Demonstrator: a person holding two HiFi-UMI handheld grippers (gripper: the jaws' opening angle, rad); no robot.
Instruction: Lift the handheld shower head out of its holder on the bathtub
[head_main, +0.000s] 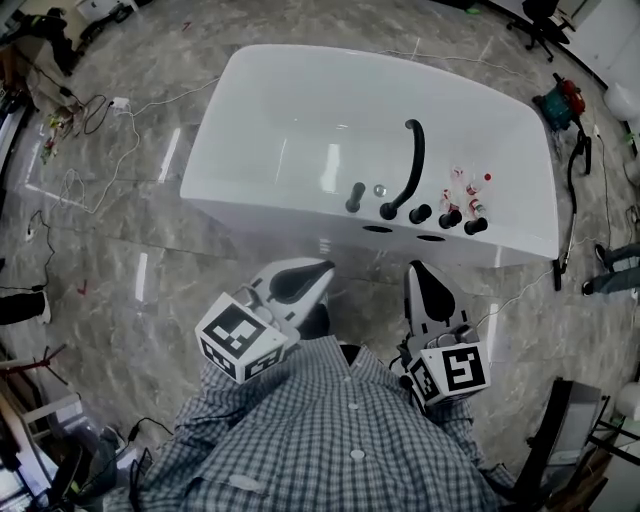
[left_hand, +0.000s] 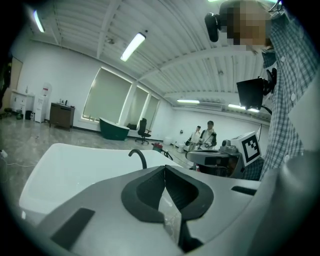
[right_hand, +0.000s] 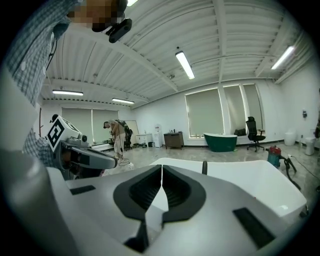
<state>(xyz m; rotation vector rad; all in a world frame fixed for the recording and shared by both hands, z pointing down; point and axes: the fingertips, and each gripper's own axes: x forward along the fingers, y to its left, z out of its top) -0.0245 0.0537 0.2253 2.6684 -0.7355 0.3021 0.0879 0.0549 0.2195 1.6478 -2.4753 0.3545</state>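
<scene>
Far to the left, thin white cables (head_main: 95, 115) trail across the grey marbled floor tiles (head_main: 130, 260). Nearer the person, the left tongs (head_main: 316, 268) are grey with black pads and carry a black-and-white marker cube at the back. They are held in front of the person's blue-and-white checked shirt (head_main: 330, 440) and point toward the glossy white bathtub (head_main: 300, 110). The left gripper view shows the two pads pressed tip to tip with nothing between them. These tongs hang over the floor, clear of the tub's near wall.

A row of black fittings stands along the tub's near rim. The leftmost is the short black rod-shaped handheld shower head (head_main: 355, 197), seated at a tilt in its holder. Nothing touches it, and it lies ahead of the left tongs. Just right of it is a small chrome button (head_main: 379, 188). Next comes the tall black arched spout (head_main: 412, 160), which curves out over the basin, and then three round black knobs (head_main: 450, 216). A few small red-and-white things (head_main: 468, 182) lie in the tub behind the knobs; what they are cannot be told.

The right tongs (head_main: 414, 268), of the same make, are likewise closed tight and empty. They aim at the tub wall below the knobs and stay apart from it. At the far right, a red-and-green machine (head_main: 560, 98) with a black hose sits on the floor.
</scene>
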